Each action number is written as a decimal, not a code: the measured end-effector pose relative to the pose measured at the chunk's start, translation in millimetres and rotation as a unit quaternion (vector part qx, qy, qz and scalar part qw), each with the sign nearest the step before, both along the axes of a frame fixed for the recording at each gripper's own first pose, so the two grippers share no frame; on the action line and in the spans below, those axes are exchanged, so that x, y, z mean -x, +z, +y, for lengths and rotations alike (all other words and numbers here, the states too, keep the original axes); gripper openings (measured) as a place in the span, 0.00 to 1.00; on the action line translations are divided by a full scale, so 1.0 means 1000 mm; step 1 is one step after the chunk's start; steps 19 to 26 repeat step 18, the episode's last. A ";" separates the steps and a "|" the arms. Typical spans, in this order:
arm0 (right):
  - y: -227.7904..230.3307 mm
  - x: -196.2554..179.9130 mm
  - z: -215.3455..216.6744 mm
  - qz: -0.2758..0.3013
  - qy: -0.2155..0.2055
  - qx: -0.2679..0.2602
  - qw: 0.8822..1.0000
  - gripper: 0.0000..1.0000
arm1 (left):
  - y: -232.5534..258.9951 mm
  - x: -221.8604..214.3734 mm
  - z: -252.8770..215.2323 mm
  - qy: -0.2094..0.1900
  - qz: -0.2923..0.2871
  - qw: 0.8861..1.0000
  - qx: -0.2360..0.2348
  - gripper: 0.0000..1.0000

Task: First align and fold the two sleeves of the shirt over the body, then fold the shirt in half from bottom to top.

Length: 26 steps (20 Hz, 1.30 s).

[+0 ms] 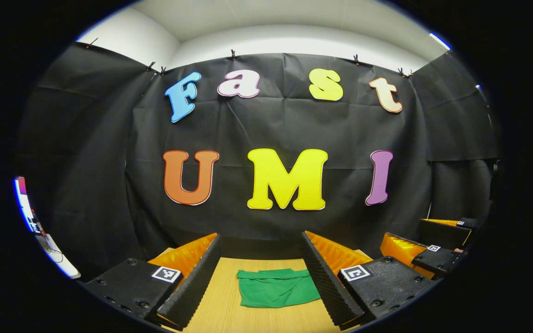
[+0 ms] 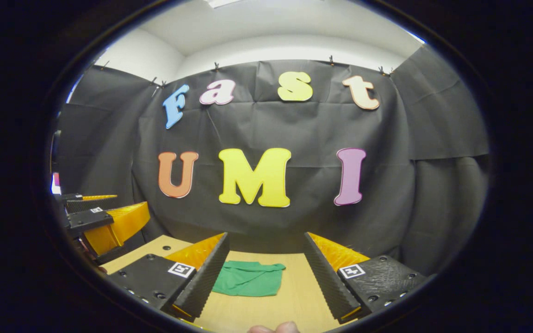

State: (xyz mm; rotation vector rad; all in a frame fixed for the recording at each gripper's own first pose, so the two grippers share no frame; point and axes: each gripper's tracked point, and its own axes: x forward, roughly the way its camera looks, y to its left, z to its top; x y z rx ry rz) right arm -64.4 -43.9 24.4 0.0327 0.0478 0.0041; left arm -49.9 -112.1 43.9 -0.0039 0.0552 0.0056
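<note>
The shirt (image 1: 276, 287) lies on the table (image 1: 220, 305) as a small green packet, with a folded edge along its far side. No sleeve sticks out, so I judge both folds are already done and the cloth only rests there. In the left gripper view it lies between my two fingers but farther ahead, not touched. In the right gripper view the shirt (image 2: 248, 279) sits ahead and nearer to the left finger. My left gripper (image 1: 266, 289) has its jaws wide apart and holds nothing. My right gripper (image 2: 266, 282) is the same, spread and empty. I hold both above the table, well apart from the cloth, I think because the work is finished.
</note>
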 end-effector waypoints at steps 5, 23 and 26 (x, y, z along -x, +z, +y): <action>0.004 -0.004 -0.007 -0.001 0.001 0.005 1.000 0.97 | -0.003 -0.004 -0.009 -0.003 0.009 1.000 0.001 1.00; 0.004 -0.007 -0.014 0.001 -0.003 0.004 1.000 0.97 | 0.001 -0.007 -0.013 -0.008 0.007 1.000 -0.005 1.00; 0.004 -0.007 -0.014 0.001 -0.003 0.004 1.000 0.97 | 0.001 -0.007 -0.013 -0.008 0.007 1.000 -0.005 1.00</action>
